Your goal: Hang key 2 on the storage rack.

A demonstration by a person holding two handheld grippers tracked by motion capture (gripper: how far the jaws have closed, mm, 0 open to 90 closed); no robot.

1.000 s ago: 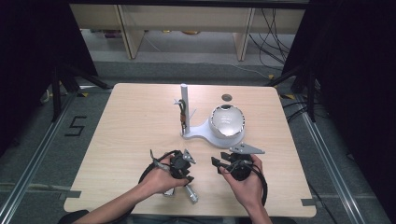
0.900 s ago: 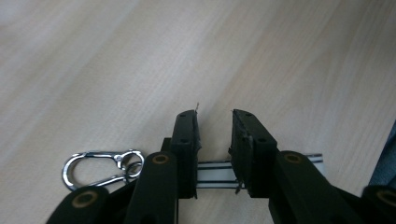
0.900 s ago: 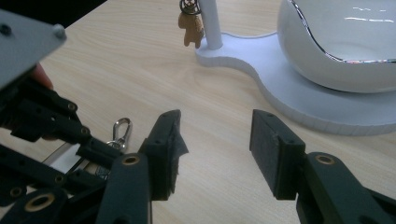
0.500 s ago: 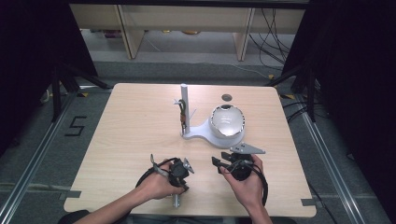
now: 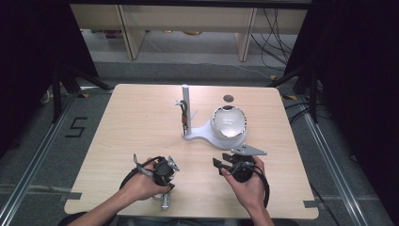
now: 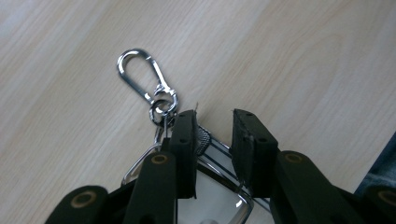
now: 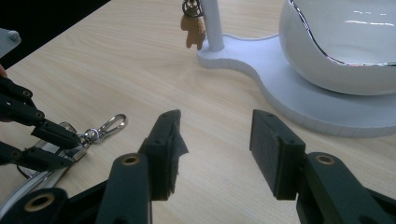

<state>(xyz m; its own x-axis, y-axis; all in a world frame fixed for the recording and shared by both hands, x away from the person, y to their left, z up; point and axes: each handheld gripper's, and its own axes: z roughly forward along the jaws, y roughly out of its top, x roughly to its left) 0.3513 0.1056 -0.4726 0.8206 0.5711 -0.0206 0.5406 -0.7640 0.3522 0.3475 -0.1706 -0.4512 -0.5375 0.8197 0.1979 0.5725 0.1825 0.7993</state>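
Keyring [image 6: 154, 95] position governed the coming move. It lay flat on the tabletop [image 5: 141, 122], near the front edge and well apart from the white stand [image 5: 207, 132]. The left tool [image 6: 212, 133] pointed down over it, jaws apart, straddling the silver frame [image 6: 219, 196] to which the snap hook was linked; contact could not be confirmed. The hook's long axis ran away from that tool, past the jaw tips. The right tool [image 7: 217, 149] was also apart and gripped nothing. It sat between the keyring and the stand's bowl [image 7: 345, 42], aimed toward the stand's post [image 7: 212, 23], where a brown charm [image 7: 194, 30] hung. By judgement, the left tool was the nearer and better placed to take the keyring.
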